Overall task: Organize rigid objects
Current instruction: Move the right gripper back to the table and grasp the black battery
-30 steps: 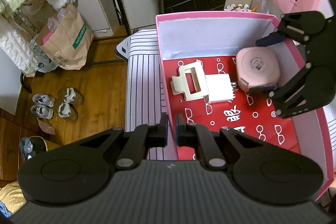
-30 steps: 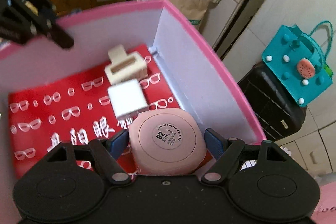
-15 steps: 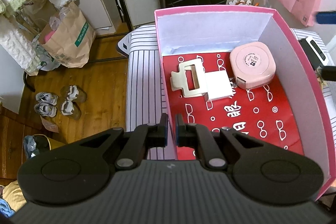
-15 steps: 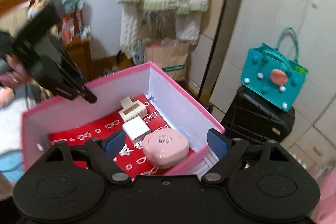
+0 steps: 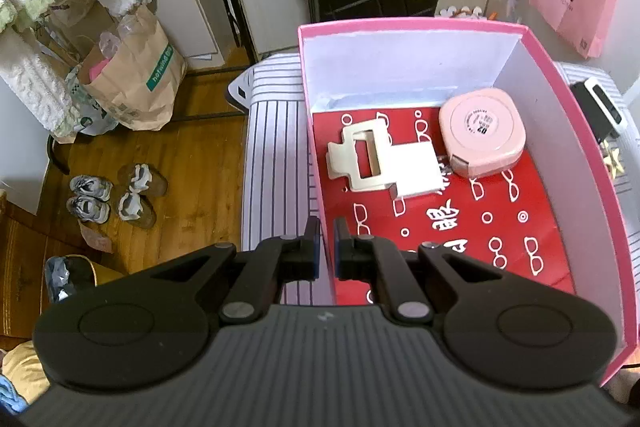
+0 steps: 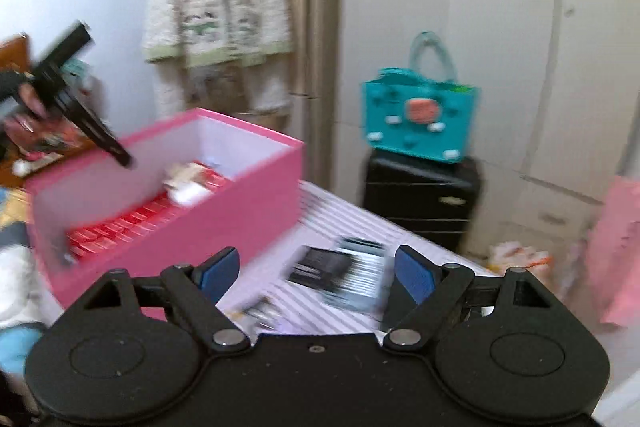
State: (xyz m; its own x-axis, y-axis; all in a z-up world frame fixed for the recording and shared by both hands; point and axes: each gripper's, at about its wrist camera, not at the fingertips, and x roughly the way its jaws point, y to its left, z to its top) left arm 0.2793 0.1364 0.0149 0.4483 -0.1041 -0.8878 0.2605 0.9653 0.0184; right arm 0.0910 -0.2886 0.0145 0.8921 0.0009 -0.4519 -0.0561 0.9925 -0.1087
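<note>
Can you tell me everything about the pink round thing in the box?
The pink case is a rounded square, smooth like plastic, with a flat lid and a round printed label on top. A seam runs round its side. It looks shut and lies flat on the red floor of the box, in the far right corner, near the walls. Neither gripper touches it.

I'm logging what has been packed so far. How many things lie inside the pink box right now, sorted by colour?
Inside the pink cardboard box, as seen from the left wrist view:
Pink: 1, the rounded square pink plastic case
Cream: 1, the cream plastic hair claw clip
White: 1, the flat white square block
Total: 3
</note>
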